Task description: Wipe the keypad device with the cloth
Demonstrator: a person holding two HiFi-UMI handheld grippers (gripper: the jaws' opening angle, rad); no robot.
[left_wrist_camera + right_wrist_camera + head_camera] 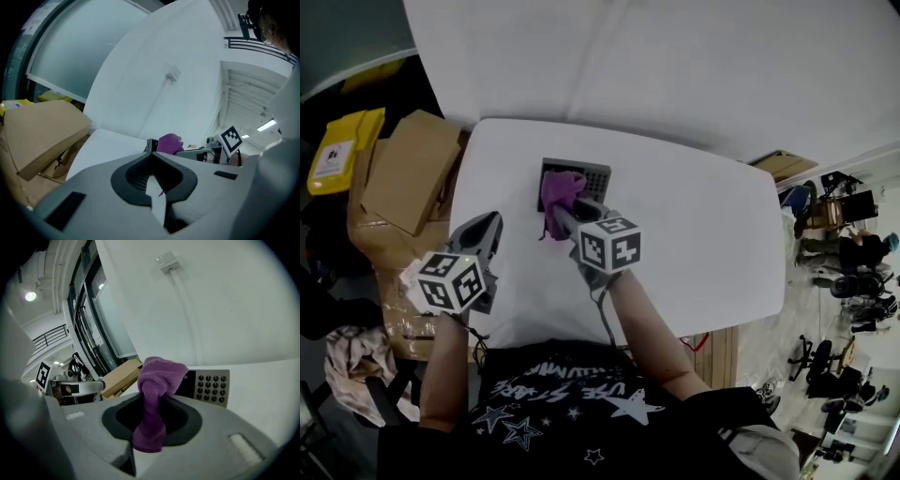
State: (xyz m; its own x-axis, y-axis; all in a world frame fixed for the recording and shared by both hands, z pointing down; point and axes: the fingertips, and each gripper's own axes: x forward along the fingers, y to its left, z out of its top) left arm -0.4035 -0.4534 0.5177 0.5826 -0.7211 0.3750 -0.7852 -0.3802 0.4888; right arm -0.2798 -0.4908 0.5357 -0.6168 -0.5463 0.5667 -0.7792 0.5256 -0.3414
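One cloth (560,190): our right gripper (562,215) clamped it over the keypad device (598,176). Our left gripper (486,228) was closed, empty.

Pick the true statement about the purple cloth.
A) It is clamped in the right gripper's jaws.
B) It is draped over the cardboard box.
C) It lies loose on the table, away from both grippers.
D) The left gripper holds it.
A: in the right gripper view the purple cloth is pinched between the jaws of the right gripper, with the keypad device just behind it.
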